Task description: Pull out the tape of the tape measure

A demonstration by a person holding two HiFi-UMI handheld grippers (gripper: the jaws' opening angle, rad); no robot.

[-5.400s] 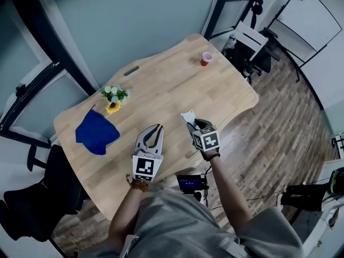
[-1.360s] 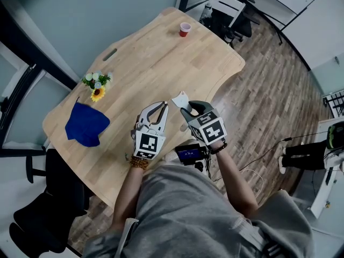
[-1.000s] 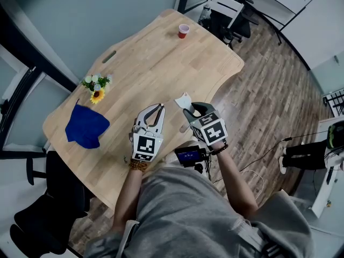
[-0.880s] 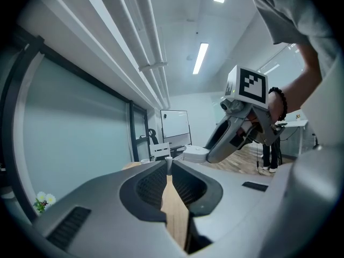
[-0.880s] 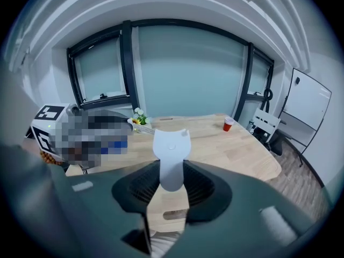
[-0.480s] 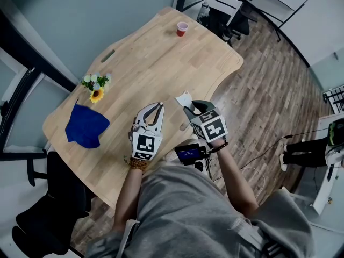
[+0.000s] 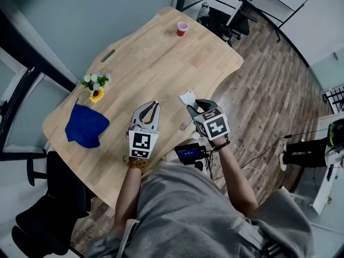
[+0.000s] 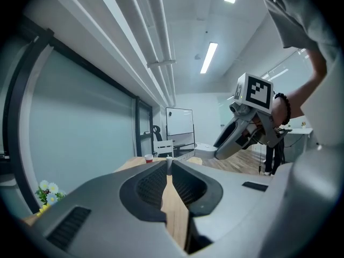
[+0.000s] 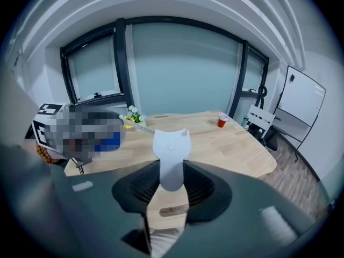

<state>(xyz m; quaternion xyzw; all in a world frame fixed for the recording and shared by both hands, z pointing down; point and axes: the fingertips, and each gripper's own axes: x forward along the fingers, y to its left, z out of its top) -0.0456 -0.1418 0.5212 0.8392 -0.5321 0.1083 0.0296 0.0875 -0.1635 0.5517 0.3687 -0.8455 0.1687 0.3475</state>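
Already a short run of tape (image 9: 138,127) spans the gap between the two tools.
As anchor, the right hand-held gripper (image 9: 171,171) clamps the white tape measure (image 9: 171,147), so the left hand-held gripper (image 8: 169,163), pinched on the tape's end, can draw it out above the worktop (image 7: 161,52). Just over a second ago the left tips sat close by the tape measure; now they stand apart from it.

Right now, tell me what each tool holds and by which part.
The right tool clamps the white tape measure by the lower end of its case. The left tool pinches the end of the tape between its tips.
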